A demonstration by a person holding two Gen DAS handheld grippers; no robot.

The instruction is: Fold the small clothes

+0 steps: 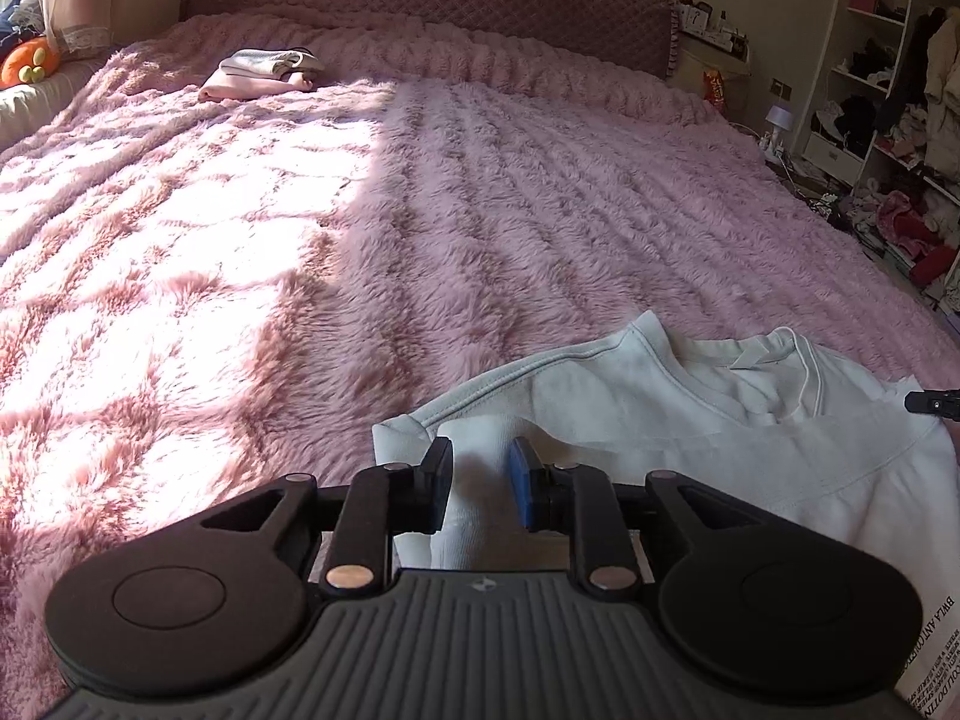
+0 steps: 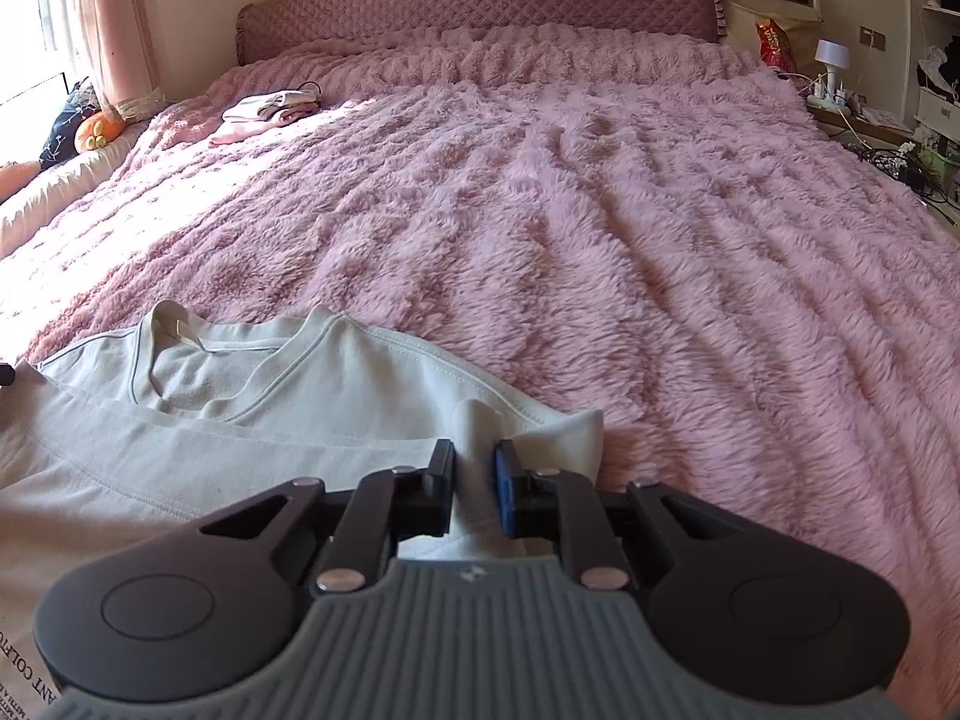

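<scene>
A pale white T-shirt (image 1: 690,414) lies on the near part of the pink furry bed cover (image 1: 480,210), collar facing away. My left gripper (image 1: 480,468) is shut on a pinch of the shirt's left shoulder and sleeve fabric. In the right wrist view the same shirt (image 2: 240,420) spreads to the left, and my right gripper (image 2: 475,468) is shut on a pinch of its right shoulder fabric. The tip of the right gripper shows at the right edge of the left wrist view (image 1: 933,403). The shirt's lower part is hidden under the grippers.
A small stack of folded clothes (image 1: 264,75) lies far left near the quilted headboard (image 1: 432,6); it also shows in the right wrist view (image 2: 270,111). Open shelves with clutter (image 1: 888,120) stand right of the bed. A bedside lamp (image 2: 831,63) stands at the far right.
</scene>
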